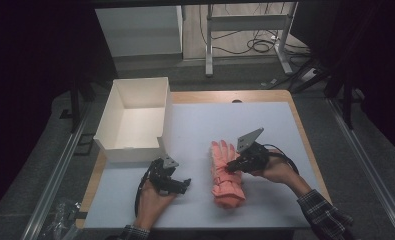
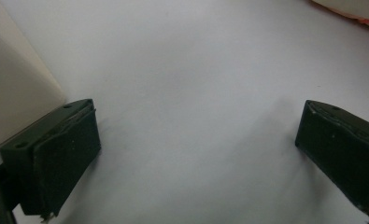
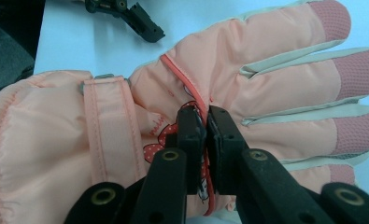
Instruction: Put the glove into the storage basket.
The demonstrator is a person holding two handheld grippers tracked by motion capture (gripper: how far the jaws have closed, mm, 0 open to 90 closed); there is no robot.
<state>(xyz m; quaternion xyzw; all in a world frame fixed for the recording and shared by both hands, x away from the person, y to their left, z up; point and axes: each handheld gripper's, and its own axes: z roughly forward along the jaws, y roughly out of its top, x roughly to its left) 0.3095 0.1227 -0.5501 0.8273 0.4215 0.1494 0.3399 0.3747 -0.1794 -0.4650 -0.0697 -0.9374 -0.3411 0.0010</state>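
Where the person's forearms enter at the near edge, a pale blue-white mat [image 1: 265,125] is seen covering the wooden surface [image 1: 305,145]. Nearest on it, the left tool [image 1: 185,184] is held low over bare mat, its jaws set wide apart with nothing between them. Just beyond and to the right, a pink padded glove [image 1: 224,172] lies flat near the mat's middle, cuff toward the person and fingers pointing away. The right tool [image 3: 206,126] is pressed onto the back of the glove, its jaws nearly closed and pinching a fold of fabric along the red seam. A red dotted print is partly visible beneath the jaws; no writing can be read. Farther left, a white open-topped box [image 1: 135,117] stands at the mat's edge, and nothing is seen inside it. Beyond the surface, a dim floor, a metal frame [image 1: 247,35] and coiled cables [image 1: 260,45] are visible.
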